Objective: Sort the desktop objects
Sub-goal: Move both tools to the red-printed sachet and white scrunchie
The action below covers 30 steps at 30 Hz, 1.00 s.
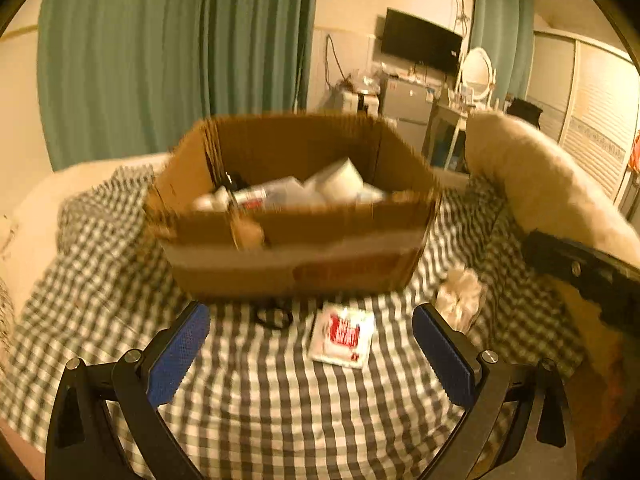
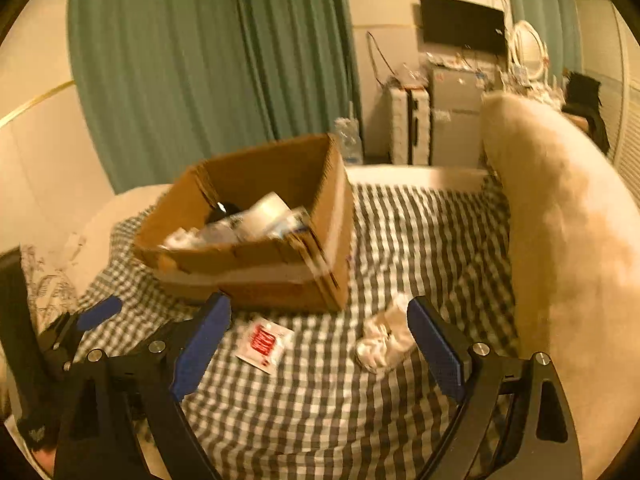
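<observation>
While the left gripper [image 1: 311,350] is hanging wide open w/ nothing in it, a red-white packet [image 1: 343,335] is lying btwn its fingers on the checked cloth [image 1: 280,408], apart from the cardboard box [image 1: 292,216]. Right wrist view: right gripper [image 2: 319,340] is also gaping, empty; a crumpled white wad [image 2: 384,340] is sitting just beside its right finger, lots of open cloth around.

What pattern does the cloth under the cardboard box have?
The cloth has a grey-and-white check pattern; the left wrist view shows it best.
</observation>
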### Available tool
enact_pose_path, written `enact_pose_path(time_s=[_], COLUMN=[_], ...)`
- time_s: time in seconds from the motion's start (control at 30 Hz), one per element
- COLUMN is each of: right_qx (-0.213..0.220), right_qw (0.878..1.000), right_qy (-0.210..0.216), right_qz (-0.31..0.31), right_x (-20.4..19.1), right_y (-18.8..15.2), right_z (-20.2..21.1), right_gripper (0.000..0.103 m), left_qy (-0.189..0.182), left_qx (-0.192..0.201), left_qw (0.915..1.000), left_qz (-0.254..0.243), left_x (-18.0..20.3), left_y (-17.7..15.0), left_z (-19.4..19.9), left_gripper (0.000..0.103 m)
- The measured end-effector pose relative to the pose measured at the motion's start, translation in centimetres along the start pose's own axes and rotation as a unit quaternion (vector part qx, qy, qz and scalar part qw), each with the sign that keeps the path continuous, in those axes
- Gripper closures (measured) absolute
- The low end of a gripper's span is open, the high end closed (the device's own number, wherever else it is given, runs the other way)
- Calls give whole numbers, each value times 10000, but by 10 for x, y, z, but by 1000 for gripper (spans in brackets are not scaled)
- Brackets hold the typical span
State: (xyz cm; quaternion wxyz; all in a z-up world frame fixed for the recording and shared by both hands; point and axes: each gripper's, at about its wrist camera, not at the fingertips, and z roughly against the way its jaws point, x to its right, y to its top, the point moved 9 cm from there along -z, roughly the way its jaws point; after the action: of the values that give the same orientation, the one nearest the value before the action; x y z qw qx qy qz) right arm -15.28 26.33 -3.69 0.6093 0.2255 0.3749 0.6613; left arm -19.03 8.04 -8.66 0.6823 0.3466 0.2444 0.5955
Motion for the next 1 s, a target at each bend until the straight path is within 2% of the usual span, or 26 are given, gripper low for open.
enact_pose_path(time_s=[0.17, 0.43, 0.57, 0.67, 0.73, 0.77, 0.8, 0.83, 0.87, 0.93, 0.97, 1.0], right_qx=[-338, -824, -1139, -1309, -1508, -1576, -1616, -1630, -1637, -1662, -1630, -1614], right_qw=[9992, 9948, 9910, 9873, 9839, 9825, 9814, 9802, 9797, 9785, 9787, 9787], right_qy=[-166, -563, -511, -767, -767, -769, -823, -941, -955, -784, -770, -784], right_qz=[-121, -207, -494, -478, -577, -630, -630, -607, -647, -936, -987, -998], right_x=[18, 40, 53, 65, 69, 71, 73, 76, 79, 84, 86, 87], right_y=[-20, -46, -61, -71, -81, -85, -87, -89, -90, -94, -94, -94], right_z=[-39, -95, -116, -131, -143, -147, -149, -151, -153, -153, -151, -149], right_gripper=[13, 13, 13, 13, 13, 23, 42, 55, 77, 82, 88, 89], left_qy=[-77, -488, -640, -737, -806, -772, -715, -633, -597, -693, -740, -770], left_qx=[-347, -773, -896, -900, -858, -851, -836, -813, -803, -778, -764, -737], left_qw=[9993, 9956, 9931, 9919, 9920, 9926, 9933, 9942, 9945, 9937, 9930, 9926], left_qz=[-111, 196, 397, 509, 447, 394, 358, 309, 300, 426, 507, 590], left_x=[7, 23, 23, 20, 22, 21, 19, 16, 12, 6, 2, -2], left_y=[-28, -53, -60, -66, -66, -66, -66, -67, -68, -68, -67, -67], left_z=[-42, -105, -124, -130, -127, -125, -125, -124, -122, -118, -117, -114], left_gripper=[0, 0, 0, 0, 7, 17, 23, 40, 52, 65, 78, 80])
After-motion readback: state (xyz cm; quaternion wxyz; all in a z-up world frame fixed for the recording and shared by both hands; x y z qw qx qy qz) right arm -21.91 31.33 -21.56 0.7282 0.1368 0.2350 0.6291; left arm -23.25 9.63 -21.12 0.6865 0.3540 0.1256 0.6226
